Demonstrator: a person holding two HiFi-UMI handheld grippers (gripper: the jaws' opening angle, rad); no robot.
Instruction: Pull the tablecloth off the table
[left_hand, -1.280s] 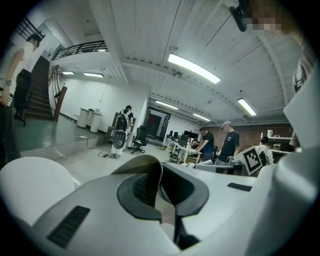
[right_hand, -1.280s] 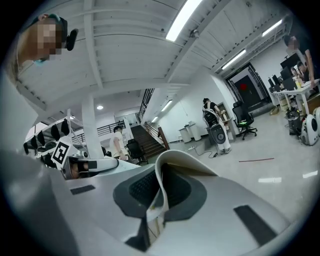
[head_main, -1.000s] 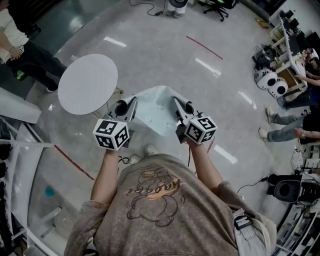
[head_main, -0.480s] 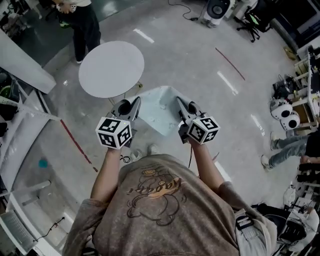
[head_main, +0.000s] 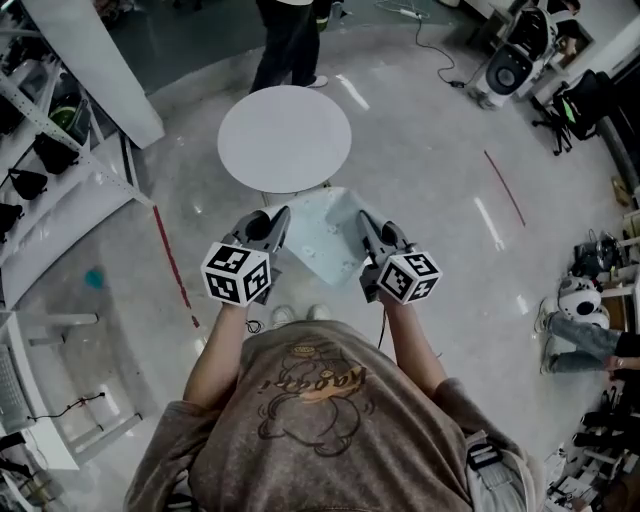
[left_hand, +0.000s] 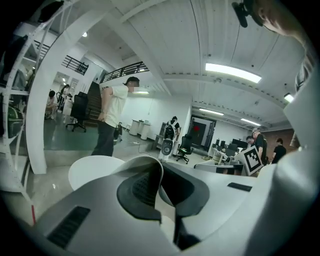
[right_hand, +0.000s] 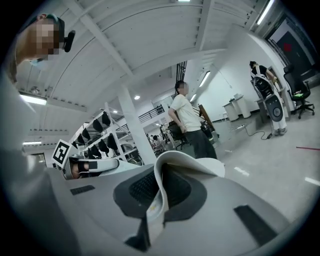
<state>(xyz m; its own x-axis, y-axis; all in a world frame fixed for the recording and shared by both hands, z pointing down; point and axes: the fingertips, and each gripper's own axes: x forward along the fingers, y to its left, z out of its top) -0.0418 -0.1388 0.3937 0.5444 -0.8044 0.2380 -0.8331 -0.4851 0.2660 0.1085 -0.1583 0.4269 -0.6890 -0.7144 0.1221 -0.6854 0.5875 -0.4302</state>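
Left gripper (head_main: 278, 218): jaws pinched tight on the left edge of the pale, thin fabric tablecloth (head_main: 320, 235).
Right gripper (head_main: 363, 222): clamped on its right edge.
Tablecloth: spread between them (one corner points toward the person), off the round white table (head_main: 285, 138), just near of its rim.
Room: glossy grey floor (head_main: 440, 180) open at right; white shelving (head_main: 60, 190) at left.

A round white table (head_main: 285, 138) stands on a glossy grey floor (head_main: 430, 170), toward the far middle of the scene. On the floor, one red tape line (head_main: 172, 268) runs near and left of the table, and another (head_main: 505, 188) lies well apart to its right. A standing person (head_main: 290, 45) is just beyond the table's far edge, with a white rounded device (head_main: 505, 68) and an office chair (head_main: 578, 105) at the far right
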